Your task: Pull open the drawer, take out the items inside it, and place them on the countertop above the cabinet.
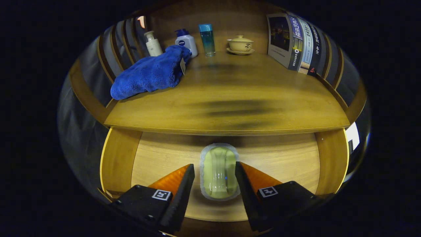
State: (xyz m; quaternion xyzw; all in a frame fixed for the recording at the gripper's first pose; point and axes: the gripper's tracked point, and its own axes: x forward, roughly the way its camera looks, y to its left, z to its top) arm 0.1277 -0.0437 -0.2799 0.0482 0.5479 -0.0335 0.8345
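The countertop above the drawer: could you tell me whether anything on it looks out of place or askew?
Only the blue towel stands out: it lies crumpled, overhanging the countertop's side edge. Bottles, lidded cup and books stand upright. The gripper straddles a sealed pack in the drawer.

Right now the one brand I can read is NIVEA, white letters on the dark round badge of the white bottle [186, 41] with the blue cap at the back of the countertop [230, 98]. The books [296, 42] standing beyond it carry Chinese characters down their spines, too small and bent for me to read for sure. On my gripper [214, 165] each finger wears a square black-and-white marker [161, 194], no words on it, and the fingers sit either side of the pale green packet [219, 174], which shows no print I can make out.
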